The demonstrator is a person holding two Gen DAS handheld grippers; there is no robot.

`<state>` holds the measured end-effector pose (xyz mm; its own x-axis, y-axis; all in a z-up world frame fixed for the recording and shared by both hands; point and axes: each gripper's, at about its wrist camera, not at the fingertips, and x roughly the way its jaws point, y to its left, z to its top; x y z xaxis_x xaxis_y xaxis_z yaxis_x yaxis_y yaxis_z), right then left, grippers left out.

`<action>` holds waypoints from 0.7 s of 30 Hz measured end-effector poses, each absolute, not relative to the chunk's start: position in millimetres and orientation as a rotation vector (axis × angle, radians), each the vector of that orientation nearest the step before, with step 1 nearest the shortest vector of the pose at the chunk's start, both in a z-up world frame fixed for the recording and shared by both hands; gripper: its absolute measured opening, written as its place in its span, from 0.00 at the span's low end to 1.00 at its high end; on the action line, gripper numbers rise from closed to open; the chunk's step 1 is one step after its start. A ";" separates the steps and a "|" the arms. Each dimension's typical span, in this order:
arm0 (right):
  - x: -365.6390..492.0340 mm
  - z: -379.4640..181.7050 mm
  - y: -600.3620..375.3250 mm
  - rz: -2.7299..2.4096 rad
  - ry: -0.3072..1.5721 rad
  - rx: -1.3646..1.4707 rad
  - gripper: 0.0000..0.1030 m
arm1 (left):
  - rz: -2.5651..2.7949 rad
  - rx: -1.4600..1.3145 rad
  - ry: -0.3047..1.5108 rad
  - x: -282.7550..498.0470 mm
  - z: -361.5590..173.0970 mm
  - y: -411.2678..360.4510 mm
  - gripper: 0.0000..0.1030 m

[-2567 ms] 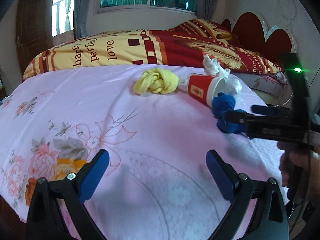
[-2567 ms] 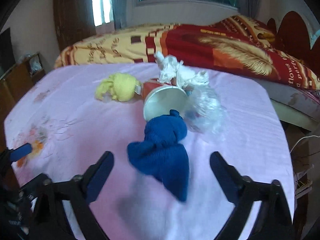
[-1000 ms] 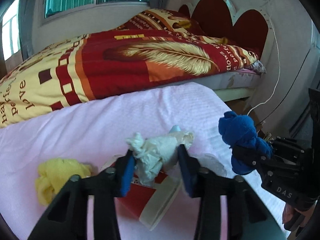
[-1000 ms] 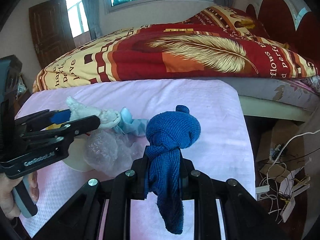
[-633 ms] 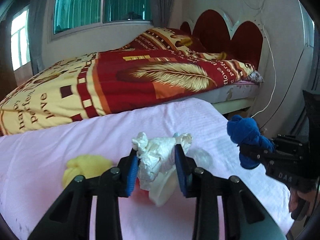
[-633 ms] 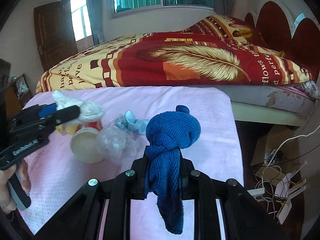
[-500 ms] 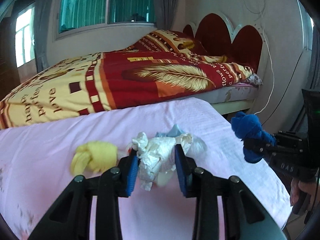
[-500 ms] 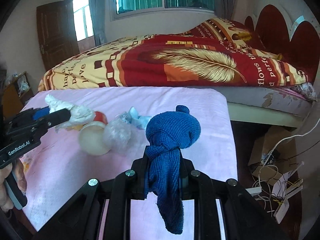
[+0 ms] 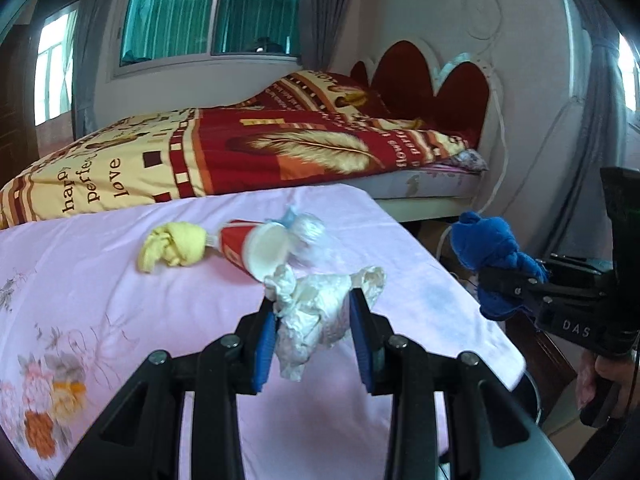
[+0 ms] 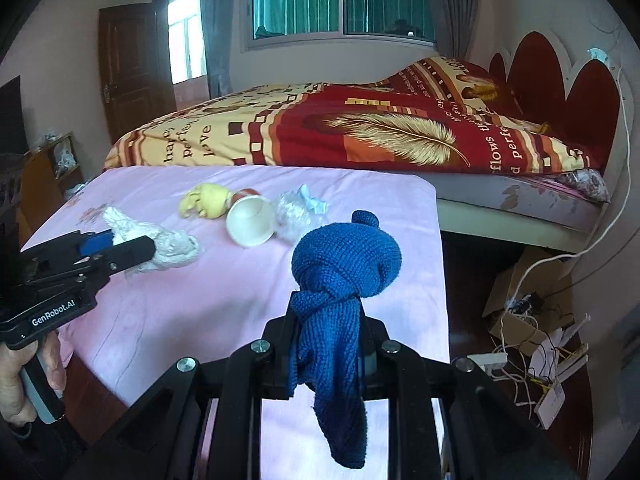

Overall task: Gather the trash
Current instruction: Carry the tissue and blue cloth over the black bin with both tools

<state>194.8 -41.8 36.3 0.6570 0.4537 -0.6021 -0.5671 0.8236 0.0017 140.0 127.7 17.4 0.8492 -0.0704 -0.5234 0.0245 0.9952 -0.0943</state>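
My left gripper (image 9: 314, 316) is shut on a crumpled white paper wad (image 9: 316, 312) and holds it above the pink sheet; it also shows in the right wrist view (image 10: 156, 246). My right gripper (image 10: 328, 340) is shut on a knotted blue knit sock (image 10: 344, 272), held above the sheet's right part; the sock also shows in the left wrist view (image 9: 490, 252). On the sheet lie a yellow knotted sock (image 9: 176, 245), a tipped red paper cup (image 9: 256, 246) and a clear plastic wad (image 9: 310, 236) with a pale blue scrap.
The pink floral sheet (image 9: 120, 320) covers a raised surface in front of a bed with a red and yellow quilt (image 9: 240, 152). To the right, the floor holds a cardboard box, cables and power strips (image 10: 532, 320). A wooden cabinet (image 10: 52, 172) stands left.
Both grippers have pulled back and up from the pile with their loads. The cup, yellow sock and plastic wad now lie farther off on the sheet.
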 end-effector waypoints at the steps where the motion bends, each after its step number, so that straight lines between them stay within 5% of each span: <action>1: 188.5 35.2 -46.5 0.581 0.626 -0.195 0.21 | -0.056 -0.081 0.556 136.1 17.1 122.5 0.35; 21: 143.4 4.9 -171.9 0.432 0.658 -0.084 0.21 | -0.225 -0.009 0.594 109.8 -1.4 6.3 0.35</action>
<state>143.4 -171.9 4.9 0.7059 0.3620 -0.6088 -0.4145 0.9081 0.0594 109.8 6.3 -1.4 0.8052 -0.2127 -0.5536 0.2073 0.9755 -0.0733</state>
